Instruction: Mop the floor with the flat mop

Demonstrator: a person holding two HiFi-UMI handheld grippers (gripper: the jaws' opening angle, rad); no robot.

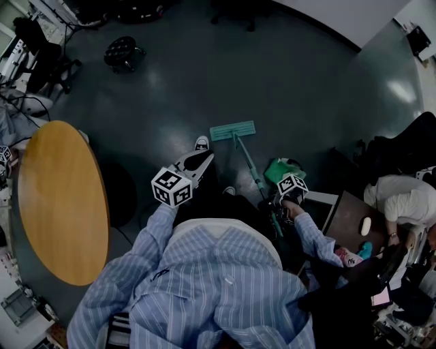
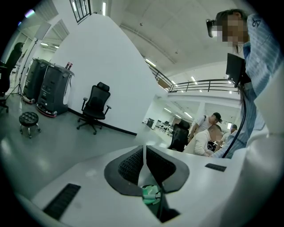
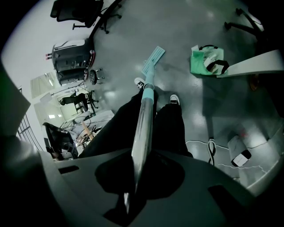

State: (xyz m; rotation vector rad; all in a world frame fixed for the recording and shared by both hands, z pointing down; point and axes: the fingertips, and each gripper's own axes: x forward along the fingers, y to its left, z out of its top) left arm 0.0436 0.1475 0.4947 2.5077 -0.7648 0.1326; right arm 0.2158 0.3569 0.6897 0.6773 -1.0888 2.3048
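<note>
Clamping mop handle (image 3: 144, 116), right tongs (image 3: 135, 172) closed

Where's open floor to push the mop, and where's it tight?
Open: bare floor ahead of the flat mop, from the stool across to the far wall. Tight: round table on the left; green bag and seated person on the right.

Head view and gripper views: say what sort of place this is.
Probably an open-plan office or lab. A black swivel office chair stands on the glossy grey floor, an oval wooden table sits to one side, and a railed mezzanine runs overhead.
</note>
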